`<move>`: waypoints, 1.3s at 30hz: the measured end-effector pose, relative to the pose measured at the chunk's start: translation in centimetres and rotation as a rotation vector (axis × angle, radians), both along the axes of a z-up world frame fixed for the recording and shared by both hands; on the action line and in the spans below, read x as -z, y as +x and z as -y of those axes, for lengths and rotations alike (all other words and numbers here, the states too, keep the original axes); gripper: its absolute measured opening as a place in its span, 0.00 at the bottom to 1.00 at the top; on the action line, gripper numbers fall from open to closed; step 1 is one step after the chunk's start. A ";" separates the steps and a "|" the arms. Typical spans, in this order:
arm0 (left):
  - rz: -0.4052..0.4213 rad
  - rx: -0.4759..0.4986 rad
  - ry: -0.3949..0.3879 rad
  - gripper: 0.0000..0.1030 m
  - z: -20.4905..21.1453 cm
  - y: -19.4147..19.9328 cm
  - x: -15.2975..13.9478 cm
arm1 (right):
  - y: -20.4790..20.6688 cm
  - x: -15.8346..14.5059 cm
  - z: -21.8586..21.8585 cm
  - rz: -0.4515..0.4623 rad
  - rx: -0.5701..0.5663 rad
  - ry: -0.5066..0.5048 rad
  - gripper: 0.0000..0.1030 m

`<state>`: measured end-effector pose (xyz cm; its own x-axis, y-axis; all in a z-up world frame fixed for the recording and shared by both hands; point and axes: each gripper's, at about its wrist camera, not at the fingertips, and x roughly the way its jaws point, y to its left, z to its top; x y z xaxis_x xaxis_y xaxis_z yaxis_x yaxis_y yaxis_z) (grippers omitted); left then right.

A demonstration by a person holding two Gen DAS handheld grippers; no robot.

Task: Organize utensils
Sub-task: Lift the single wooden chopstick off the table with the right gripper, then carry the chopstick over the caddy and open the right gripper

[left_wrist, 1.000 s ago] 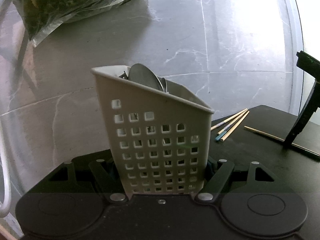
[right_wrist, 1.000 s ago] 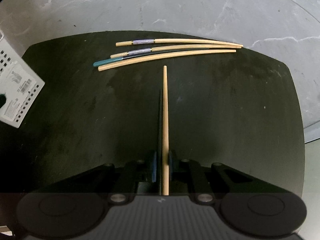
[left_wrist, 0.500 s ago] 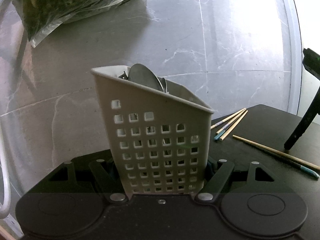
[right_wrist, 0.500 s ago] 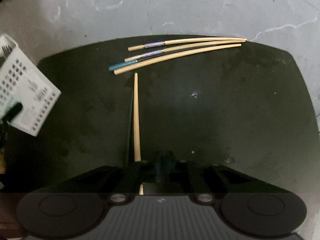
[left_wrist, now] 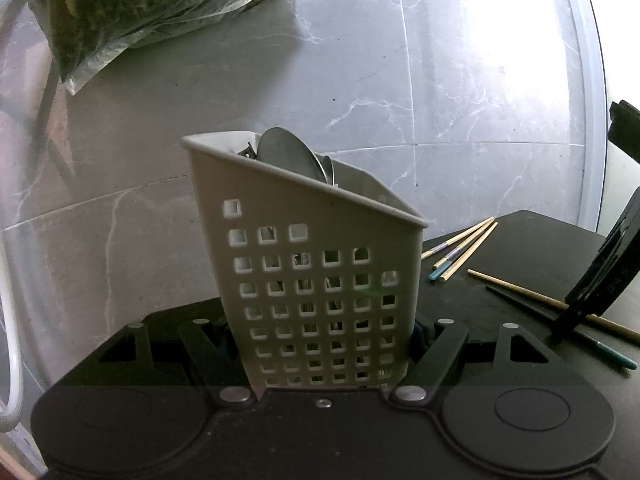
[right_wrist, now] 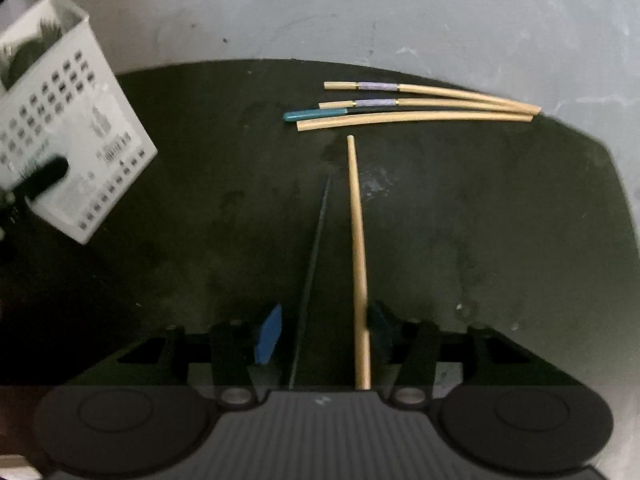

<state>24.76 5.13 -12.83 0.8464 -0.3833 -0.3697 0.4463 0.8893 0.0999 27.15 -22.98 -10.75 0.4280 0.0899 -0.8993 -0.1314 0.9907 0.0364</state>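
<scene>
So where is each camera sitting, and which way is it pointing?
Left wrist: on the left gripper, facing forward; its jaws clamp the white caddy.
Right wrist: on the right gripper, looking down at the black table; open jaws straddle two chopsticks.
Both show the caddy and the row of four chopsticks.

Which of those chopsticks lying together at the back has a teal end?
The teal-tipped chopstick, third from the far edge of the mat: the two beyond it have lilac bands, and the nearest one is plain wood.

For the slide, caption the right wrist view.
Open right gripper straddles a pale wooden chopstick and a dark one on the black mat; white perforated utensil caddy at left.
</scene>
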 end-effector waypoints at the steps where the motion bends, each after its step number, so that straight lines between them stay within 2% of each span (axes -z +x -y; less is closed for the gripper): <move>1: 0.000 0.000 -0.001 0.75 0.0 0.0 0.0 | 0.0 0.0 0.0 -0.006 0.005 0.005 0.41; 3: 0.000 0.000 -0.003 0.75 -0.1 0.0 0.0 | 0.0 -0.1 0.3 -0.011 0.014 0.007 0.20; 4: 0.001 0.000 -0.004 0.75 -0.1 0.0 0.0 | -0.1 0.0 0.3 -0.016 0.011 0.004 0.14; 11: 0.003 0.002 -0.011 0.75 -0.2 0.0 0.1 | -0.1 -0.1 0.2 -0.042 -0.003 -0.012 0.11; 22: 0.007 0.007 -0.015 0.75 -0.4 -0.1 0.2 | -0.8 -0.1 0.6 -0.007 0.017 0.036 0.11; 25: 0.008 0.009 -0.015 0.75 -0.4 -0.2 0.2 | -1.1 -0.8 0.6 0.027 0.021 0.062 0.11; 29: 0.008 0.012 -0.015 0.75 -0.5 -0.1 0.2 | -1.8 -2.5 0.3 0.123 0.025 0.118 0.11; 35: 0.009 0.020 -0.013 0.75 -0.6 -0.1 0.2 | -2.6 -8.2 -0.8 0.415 0.034 0.266 0.11; 39: 0.009 0.023 -0.011 0.75 -0.6 0.0 0.2 | -2.4 -12.4 -2.7 0.618 -0.014 0.387 0.12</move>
